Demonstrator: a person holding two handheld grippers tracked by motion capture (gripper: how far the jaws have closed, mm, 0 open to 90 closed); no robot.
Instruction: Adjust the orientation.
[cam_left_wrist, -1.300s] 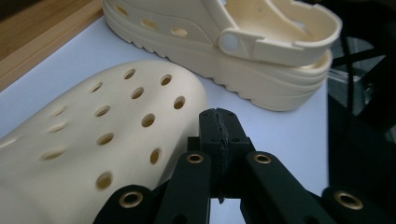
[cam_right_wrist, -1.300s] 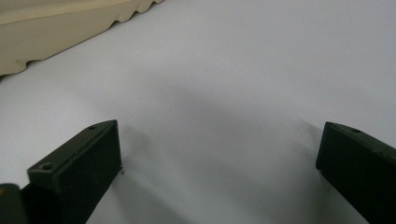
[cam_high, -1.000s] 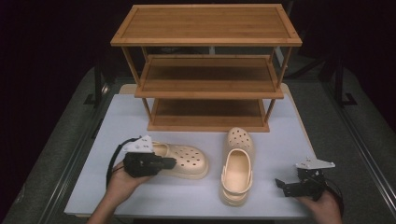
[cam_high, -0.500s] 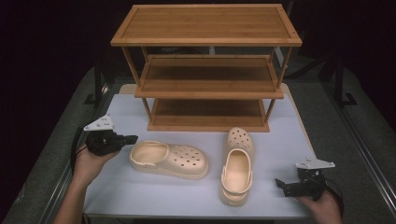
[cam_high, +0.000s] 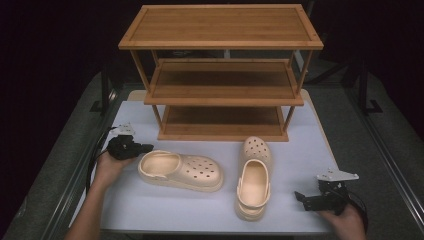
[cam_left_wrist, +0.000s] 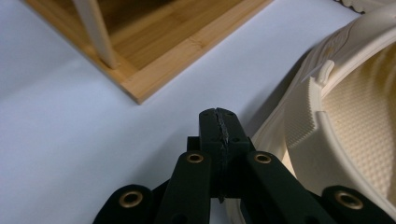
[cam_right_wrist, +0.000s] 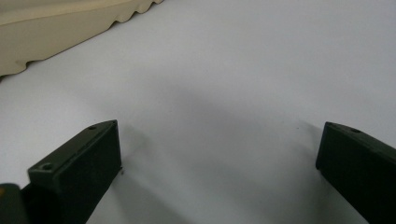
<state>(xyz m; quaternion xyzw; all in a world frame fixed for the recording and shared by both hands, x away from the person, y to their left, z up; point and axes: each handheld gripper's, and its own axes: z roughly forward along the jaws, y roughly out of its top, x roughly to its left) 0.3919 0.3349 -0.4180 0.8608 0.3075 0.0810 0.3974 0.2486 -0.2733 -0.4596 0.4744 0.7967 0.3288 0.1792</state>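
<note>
Nearest the person, at about five o'clock on the white table (cam_high: 165, 210), the right gripper (cam_high: 306, 199) rests low with its jaws spread wide and nothing but bare tabletop between them. It points toward nine o'clock, at the right clog (cam_high: 253, 181), which lies a little apart from it. That shoe's long axis runs six to twelve, heel toward the person, toe toward the rack.

Over at roughly eight o'clock, the left gripper (cam_high: 145, 148) has its jaws pressed fully together, empty, the tip just beside the heel rim of the left clog (cam_high: 181, 171). I cannot tell whether it touches the foam. This clog lies crosswise, its long axis running nine to three, heel opening at the gripper and perforated toe aimed at the other shoe. From the tongs, the shoe sits at three o'clock, straight along their line, so the left hand is plainly the nearer one to it. To my eye, the jaws must open before they can take that heel rim.

Farthest back, at twelve o'clock, stands the three-tier wooden shoe rack (cam_high: 221, 95), its shelves bare.
</note>
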